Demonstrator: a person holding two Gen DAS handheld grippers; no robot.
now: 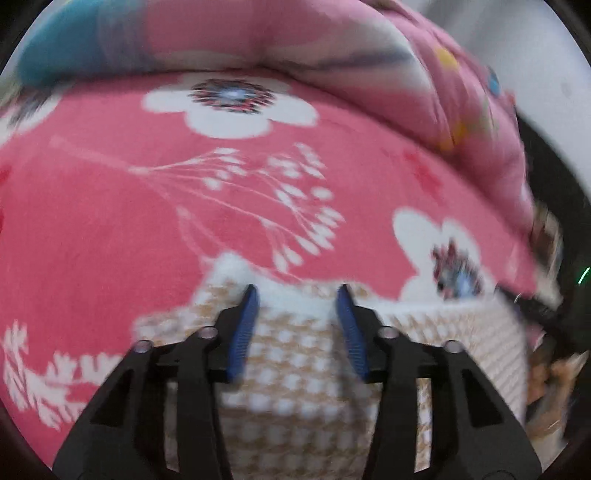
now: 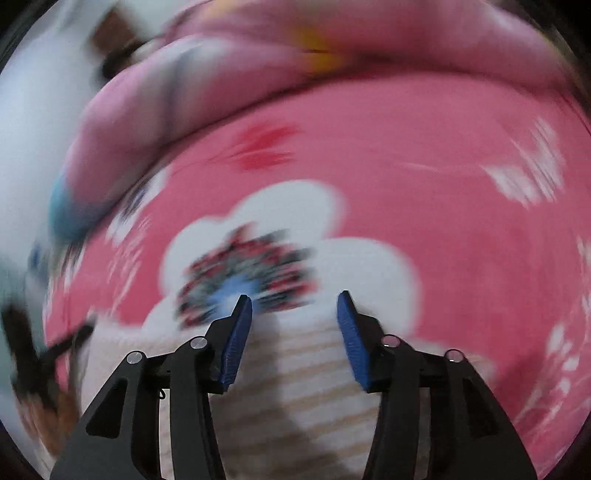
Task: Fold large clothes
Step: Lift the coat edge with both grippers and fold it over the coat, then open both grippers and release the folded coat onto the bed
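A beige-and-white checked garment with a fluffy white edge [image 1: 295,354] lies on a pink flowered bedspread [image 1: 110,229]. My left gripper [image 1: 297,291] is open, its blue-padded fingers [image 1: 243,332] standing apart over the garment's white edge. In the right wrist view the same garment [image 2: 295,376] looks striped from motion blur. My right gripper [image 2: 295,299] is open above its far edge, with nothing between the fingers. The bedspread [image 2: 443,206] fills the view beyond it.
A pink quilt [image 1: 295,33] with blue and yellow patches is bunched along the far side of the bed; it also shows in the right wrist view [image 2: 258,62]. The bed's edge and dark clutter [image 1: 554,302] lie to the right.
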